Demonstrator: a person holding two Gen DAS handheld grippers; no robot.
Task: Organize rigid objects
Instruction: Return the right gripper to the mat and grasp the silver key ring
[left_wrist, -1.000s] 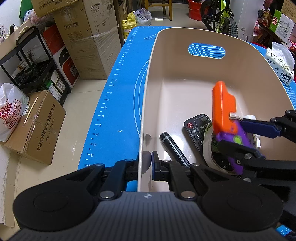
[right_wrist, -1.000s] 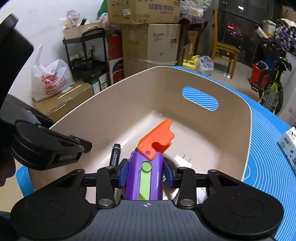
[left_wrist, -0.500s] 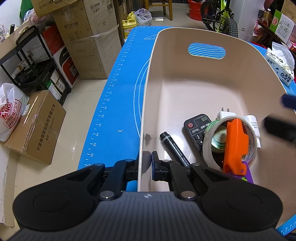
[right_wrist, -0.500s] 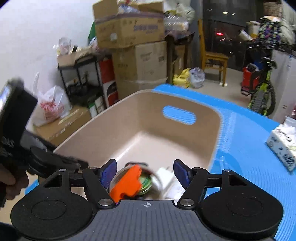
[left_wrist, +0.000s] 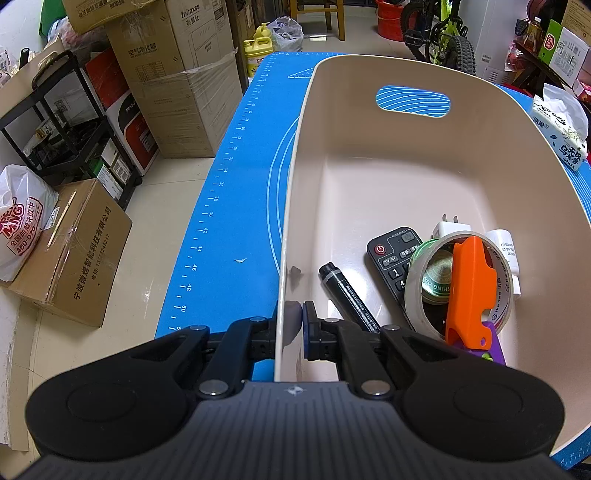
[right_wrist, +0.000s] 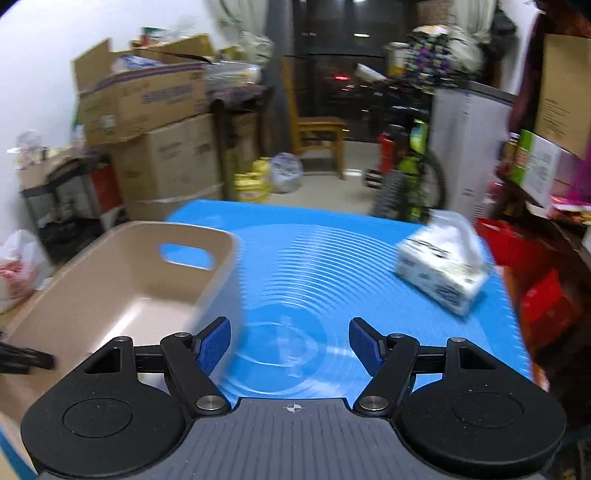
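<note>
My left gripper (left_wrist: 291, 321) is shut on the near left wall of the beige bin (left_wrist: 295, 206). Inside the bin lie a black marker (left_wrist: 347, 295), a black remote (left_wrist: 393, 258), a tape roll (left_wrist: 417, 284), a white plug adapter (left_wrist: 448, 225) and an orange and purple toy (left_wrist: 469, 291) resting on the tape roll. My right gripper (right_wrist: 290, 345) is open and empty, above the blue mat (right_wrist: 332, 258) to the right of the bin (right_wrist: 110, 280). The right wrist view is blurred.
A tissue pack (right_wrist: 443, 273) lies on the mat's far right, also in the left wrist view (left_wrist: 561, 133). Cardboard boxes (left_wrist: 184, 92), a black shelf cart (left_wrist: 70, 125) and a bicycle (left_wrist: 443, 33) stand on the floor around the table.
My right gripper let go of the orange and purple toy into the bin, opened, and swung up and right out of the bin. The left gripper has not moved.
</note>
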